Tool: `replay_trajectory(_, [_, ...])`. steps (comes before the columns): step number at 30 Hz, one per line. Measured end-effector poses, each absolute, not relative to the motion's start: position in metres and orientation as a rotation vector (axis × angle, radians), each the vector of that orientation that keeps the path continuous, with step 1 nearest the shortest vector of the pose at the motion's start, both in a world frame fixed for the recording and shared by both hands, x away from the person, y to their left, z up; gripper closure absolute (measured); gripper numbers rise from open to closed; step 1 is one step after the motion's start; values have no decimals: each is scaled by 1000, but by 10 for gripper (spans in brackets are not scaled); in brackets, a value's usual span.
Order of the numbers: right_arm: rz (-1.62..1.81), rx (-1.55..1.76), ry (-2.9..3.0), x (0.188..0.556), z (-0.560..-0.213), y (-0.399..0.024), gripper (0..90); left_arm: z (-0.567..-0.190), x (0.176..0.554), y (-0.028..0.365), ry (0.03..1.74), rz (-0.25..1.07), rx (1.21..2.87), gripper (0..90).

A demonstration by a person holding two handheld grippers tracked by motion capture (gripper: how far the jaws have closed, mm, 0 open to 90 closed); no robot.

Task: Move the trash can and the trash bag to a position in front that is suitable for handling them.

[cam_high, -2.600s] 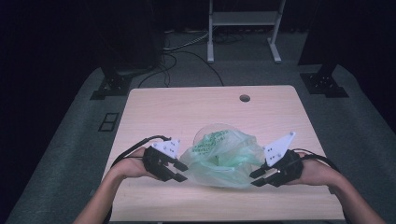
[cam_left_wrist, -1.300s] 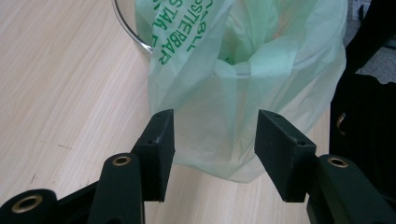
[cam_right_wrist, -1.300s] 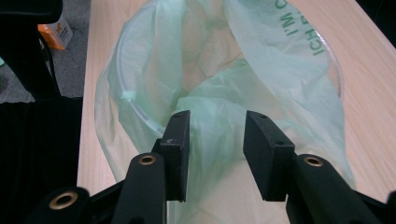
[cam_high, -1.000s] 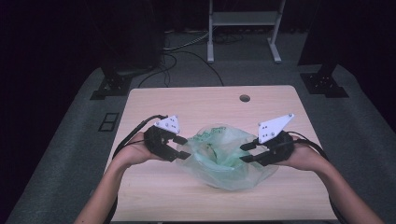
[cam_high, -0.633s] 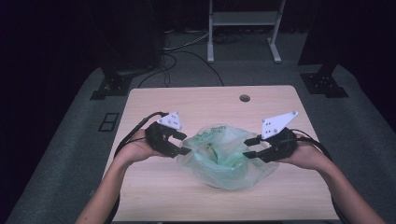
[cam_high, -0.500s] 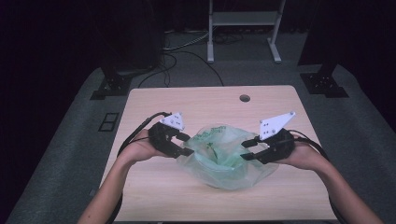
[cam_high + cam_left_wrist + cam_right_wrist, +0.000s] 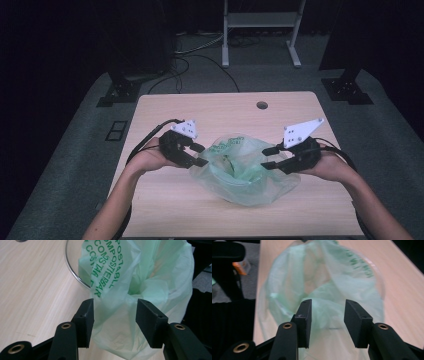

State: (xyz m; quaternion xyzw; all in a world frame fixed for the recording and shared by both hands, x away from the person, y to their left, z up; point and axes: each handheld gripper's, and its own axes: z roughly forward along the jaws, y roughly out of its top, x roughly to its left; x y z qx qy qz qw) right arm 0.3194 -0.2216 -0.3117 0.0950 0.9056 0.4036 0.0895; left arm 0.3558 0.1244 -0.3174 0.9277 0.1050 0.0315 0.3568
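One pale green compostable bag (image 7: 245,167) lies over one glass bowl (image 7: 75,272) at the middle of the worktop (image 7: 210,107). Two tools flank it: the left tool (image 7: 196,154) and the right tool (image 7: 267,156), each released, jaws standing apart with bag film loose between them. The left tool's jaws have just been closing a little.

A pale wood-grain surface (image 7: 165,200) with rounded corners has a small round hole (image 7: 261,105) near its far edge. A thin green bag (image 7: 245,172) lies on it, draped over a clear glass bowl (image 7: 72,267).
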Motion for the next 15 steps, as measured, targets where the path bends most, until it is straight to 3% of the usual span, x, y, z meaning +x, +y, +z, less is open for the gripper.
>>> replay_trajectory(8, [1039,273,2655,339,-305,-226,552,-315,360,116,230,97,2448,518])
replay_trajectory(15, [961,268,2692,357,-309,-223,573,-313,362,114,219,128,2452,634])
